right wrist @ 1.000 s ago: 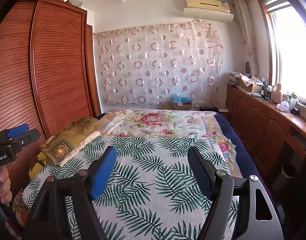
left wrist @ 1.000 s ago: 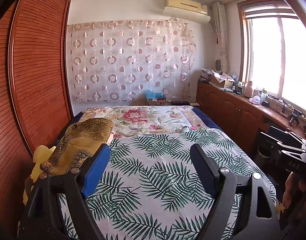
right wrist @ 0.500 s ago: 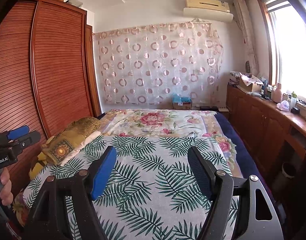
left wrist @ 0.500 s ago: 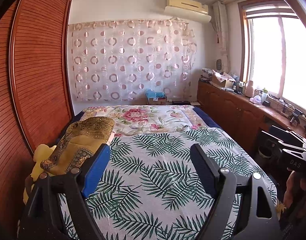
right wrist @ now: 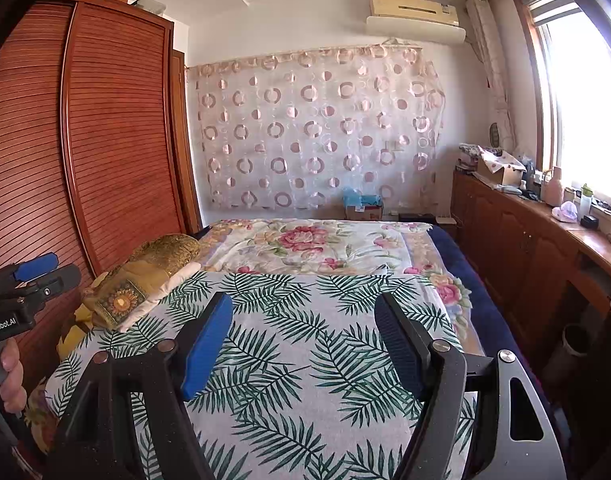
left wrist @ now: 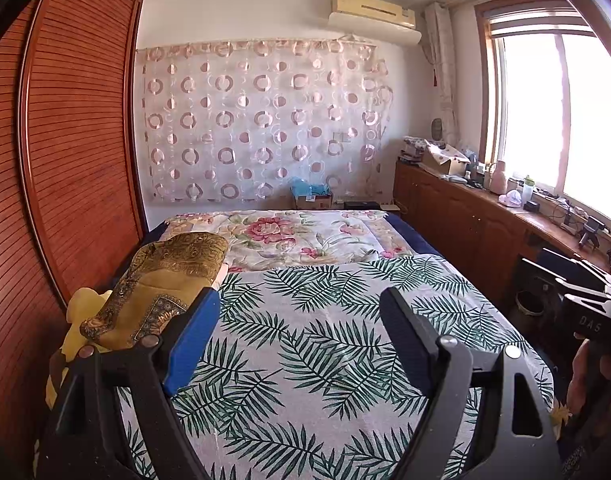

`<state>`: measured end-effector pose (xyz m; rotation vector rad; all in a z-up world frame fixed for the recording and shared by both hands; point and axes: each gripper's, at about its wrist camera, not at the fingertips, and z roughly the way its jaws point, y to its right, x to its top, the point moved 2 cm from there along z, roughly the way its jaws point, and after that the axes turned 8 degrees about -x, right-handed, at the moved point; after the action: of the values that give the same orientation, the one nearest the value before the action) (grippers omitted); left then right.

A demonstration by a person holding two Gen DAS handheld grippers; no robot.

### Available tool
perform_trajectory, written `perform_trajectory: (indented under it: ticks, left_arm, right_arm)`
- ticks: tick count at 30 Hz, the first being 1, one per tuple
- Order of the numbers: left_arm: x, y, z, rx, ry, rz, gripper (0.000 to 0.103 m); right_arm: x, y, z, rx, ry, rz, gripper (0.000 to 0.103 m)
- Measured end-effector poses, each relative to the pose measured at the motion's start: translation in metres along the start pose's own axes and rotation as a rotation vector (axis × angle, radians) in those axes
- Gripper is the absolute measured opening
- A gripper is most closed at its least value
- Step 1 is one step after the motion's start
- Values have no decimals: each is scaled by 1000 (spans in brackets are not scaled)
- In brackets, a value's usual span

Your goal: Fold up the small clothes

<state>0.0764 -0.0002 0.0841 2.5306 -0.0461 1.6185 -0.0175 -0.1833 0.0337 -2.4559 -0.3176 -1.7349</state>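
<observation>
I hold my left gripper [left wrist: 299,330] above the near end of the bed [left wrist: 421,242], its jaws standing wide apart with nothing between them. My right gripper [right wrist: 303,334] hangs over the same bed, jaws likewise spread and empty. Under both lies a white sheet printed with green palm leaves [left wrist: 325,344], spread flat over the near half of the bed; beyond it lies a floral quilt [left wrist: 301,236] with pink blooms. I see no small garment laid out on the palm-leaf sheet. At the left edge of the bed, beside the slatted wooden wardrobe [left wrist: 65,152], a gold patterned cloth [left wrist: 165,280] lies heaped on a pale cushion, with something yellow [left wrist: 81,308] beneath it; whether that is clothing I cannot tell. In the right wrist view my left hand [right wrist: 9,376] grips its handle at the left edge. A wooden bench [right wrist: 545,216] crowded with small items runs under the window.
</observation>
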Motion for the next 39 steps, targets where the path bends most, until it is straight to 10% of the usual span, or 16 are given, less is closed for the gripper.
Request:
perform_trajectory:
  ticks: [39]
  left_arm:
    - [3, 8, 0, 2, 13, 5, 82]
  right_arm:
    - [-1, 4, 0, 2, 8, -5, 75]
